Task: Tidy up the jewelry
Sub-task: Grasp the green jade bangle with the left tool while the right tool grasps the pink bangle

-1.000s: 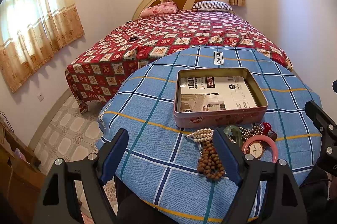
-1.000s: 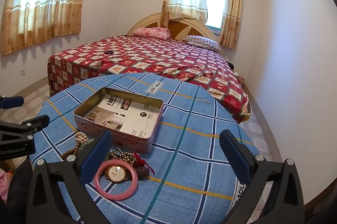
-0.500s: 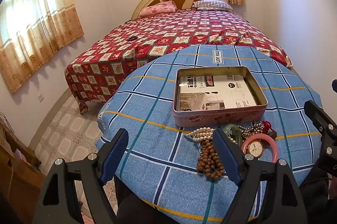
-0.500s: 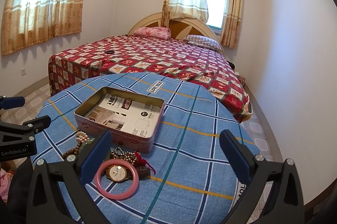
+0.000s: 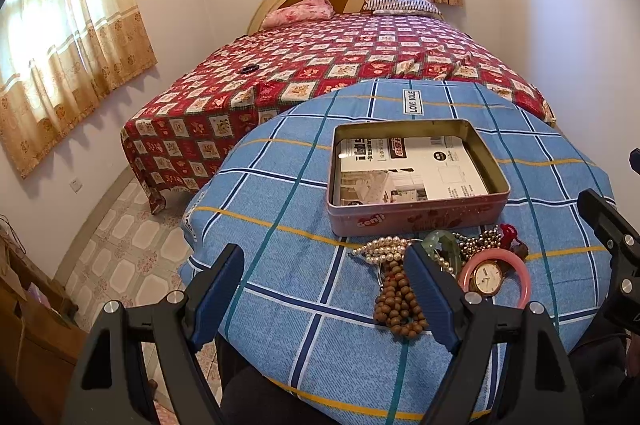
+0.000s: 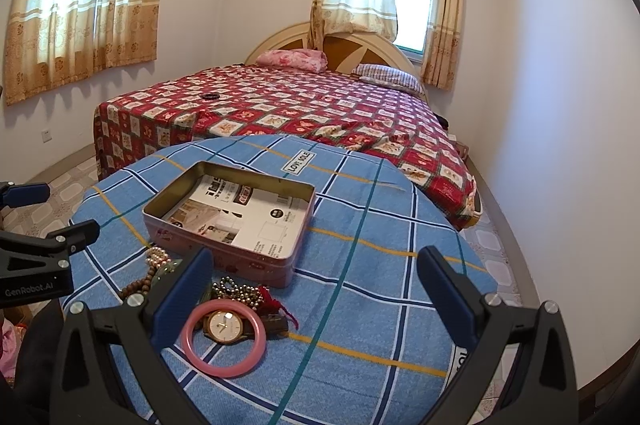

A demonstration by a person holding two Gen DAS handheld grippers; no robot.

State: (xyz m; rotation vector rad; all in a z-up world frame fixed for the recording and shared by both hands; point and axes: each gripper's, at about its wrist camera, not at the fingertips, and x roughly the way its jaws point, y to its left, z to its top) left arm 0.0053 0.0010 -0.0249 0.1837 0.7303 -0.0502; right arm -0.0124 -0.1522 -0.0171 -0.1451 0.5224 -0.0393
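Note:
An open pink tin (image 5: 416,215) (image 6: 256,263), lined with printed paper, stands on the blue checked round table (image 5: 280,193) (image 6: 380,225). In front of it lies a heap of jewelry: a pink bangle (image 5: 525,279) (image 6: 224,365) around a gold watch (image 5: 486,275) (image 6: 224,323), brown wooden beads (image 5: 398,305) (image 6: 140,285), a pearl strand (image 5: 382,249) (image 6: 158,257), a green piece (image 5: 442,241) and a metal bead chain (image 6: 238,293) with a red tassel. My left gripper (image 5: 324,295) is open, hovering left of the heap. My right gripper (image 6: 316,289) is open above the table, the heap by its left finger.
A bed (image 5: 360,65) (image 6: 300,109) with a red patchwork cover stands right behind the table. Tiled floor (image 5: 120,249) drops off to the left. Curtained windows line the walls. The other gripper's body shows at each view's side edge.
Both views have shifted only slightly; the tin and the jewelry heap lie where they were, and both grippers stay open.

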